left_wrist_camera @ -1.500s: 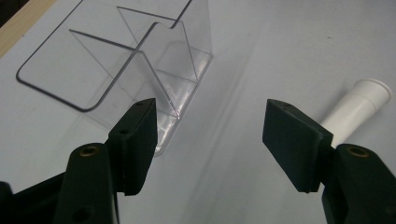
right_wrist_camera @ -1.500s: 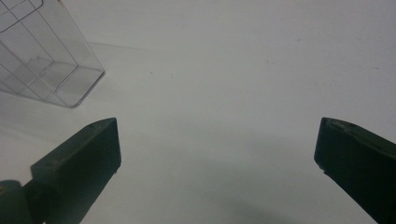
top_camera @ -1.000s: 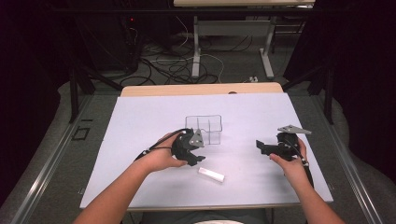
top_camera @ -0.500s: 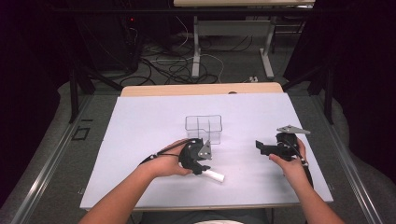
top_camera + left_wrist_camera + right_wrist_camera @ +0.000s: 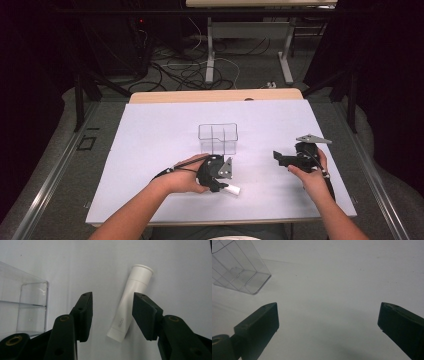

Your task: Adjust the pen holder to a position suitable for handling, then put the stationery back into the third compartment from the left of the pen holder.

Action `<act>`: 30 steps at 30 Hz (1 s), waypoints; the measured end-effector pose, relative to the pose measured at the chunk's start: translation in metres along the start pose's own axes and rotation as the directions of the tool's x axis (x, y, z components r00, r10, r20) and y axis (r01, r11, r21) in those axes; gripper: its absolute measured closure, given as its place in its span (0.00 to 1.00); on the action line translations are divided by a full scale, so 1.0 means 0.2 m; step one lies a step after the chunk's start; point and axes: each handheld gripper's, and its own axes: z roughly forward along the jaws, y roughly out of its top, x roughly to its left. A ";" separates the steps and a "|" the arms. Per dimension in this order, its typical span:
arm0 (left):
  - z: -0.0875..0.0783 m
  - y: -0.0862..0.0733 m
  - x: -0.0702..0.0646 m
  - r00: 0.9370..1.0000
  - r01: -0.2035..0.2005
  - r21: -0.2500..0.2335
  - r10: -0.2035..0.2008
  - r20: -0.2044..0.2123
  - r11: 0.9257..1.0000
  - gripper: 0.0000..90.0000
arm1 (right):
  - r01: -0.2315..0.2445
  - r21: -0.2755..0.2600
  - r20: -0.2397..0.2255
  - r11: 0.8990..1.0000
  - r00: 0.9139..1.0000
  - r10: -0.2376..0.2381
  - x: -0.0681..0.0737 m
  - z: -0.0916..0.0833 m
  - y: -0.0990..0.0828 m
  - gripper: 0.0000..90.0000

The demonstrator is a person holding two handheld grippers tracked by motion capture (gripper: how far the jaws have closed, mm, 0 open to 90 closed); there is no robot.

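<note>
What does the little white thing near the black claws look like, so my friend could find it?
Start at the big white table and find the clear plastic box in its middle. Just in front of it, between the left gripper jaws, which have been closing around it, lies a small white tube. It is solid white with a flared cap, while the box is see-through.
</note>
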 end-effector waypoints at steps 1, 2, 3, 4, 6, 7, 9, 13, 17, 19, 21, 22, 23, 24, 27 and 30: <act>0.00 0.00 0.00 1.000 0.002 -0.002 -0.002 0.004 1.000 0.57 | -0.001 0.002 0.001 1.000 1.000 0.001 0.00 0.00 0.00 0.03; 0.01 0.01 -0.01 1.000 -0.004 0.002 0.004 0.005 1.000 0.57 | 0.002 0.003 0.000 1.000 1.000 -0.002 0.00 0.00 0.00 0.03; 0.01 0.01 -0.01 1.000 -0.005 0.001 0.005 0.008 1.000 0.57 | -0.002 0.003 -0.002 1.000 1.000 0.002 0.00 0.00 0.00 0.04; 0.02 0.01 -0.01 1.000 -0.006 0.003 0.006 0.009 1.000 0.57 | -0.002 0.003 -0.003 1.000 1.000 0.002 0.00 0.01 0.00 0.04; 0.03 0.02 -0.02 1.000 -0.013 0.017 0.013 0.005 1.000 0.57 | -0.007 0.008 -0.005 1.000 1.000 0.007 0.01 0.01 0.00 0.04; 0.03 0.03 -0.02 1.000 -0.022 0.020 0.022 0.003 1.000 0.57 | 0.000 0.007 -0.003 1.000 1.000 0.000 0.00 0.01 0.00 0.04; 0.04 0.03 -0.03 0.999 -0.035 0.026 0.035 0.009 0.999 0.57 | -0.002 0.015 -0.007 1.000 1.000 0.002 0.00 0.01 0.00 0.04; 0.06 0.04 -0.03 0.999 -0.048 0.032 0.048 0.009 0.998 0.57 | -0.007 0.015 -0.008 1.000 1.000 0.007 0.00 0.02 0.00 0.05; 0.08 0.05 -0.04 0.998 -0.064 0.041 0.063 0.020 0.997 0.58 | -0.010 0.021 -0.011 1.000 1.000 0.010 0.01 0.02 -0.01 0.06; 0.09 0.05 -0.04 0.997 -0.066 0.045 0.065 0.029 0.997 0.60 | -0.008 0.021 -0.012 1.000 1.000 0.009 0.01 0.02 -0.01 0.06; 0.09 0.06 -0.05 0.997 -0.076 0.050 0.074 0.036 0.996 0.61 | -0.002 0.020 -0.011 1.000 1.000 0.002 0.00 0.02 -0.01 0.06; 0.10 0.06 -0.05 0.996 -0.085 0.055 0.083 0.040 0.995 0.61 | -0.004 0.021 -0.011 1.000 1.000 0.004 0.00 0.02 -0.01 0.06; 0.10 0.06 -0.05 0.994 -0.100 0.066 0.097 0.045 0.993 0.61 | -0.002 0.021 -0.012 1.000 1.000 0.003 0.00 0.02 -0.01 0.06; 0.10 0.06 -0.06 0.995 -0.092 0.058 0.090 0.045 0.994 0.61 | -0.003 0.021 -0.012 1.000 1.000 0.003 0.00 0.02 -0.01 0.06; 0.11 0.06 -0.07 0.993 -0.109 0.071 0.105 0.049 0.992 0.62 | -0.005 0.025 -0.015 1.000 1.000 0.006 0.01 0.02 -0.01 0.07; 0.13 0.06 -0.07 0.989 -0.141 0.099 0.137 0.052 0.985 0.63 | -0.004 0.031 -0.015 1.000 1.000 0.005 0.01 0.02 -0.01 0.07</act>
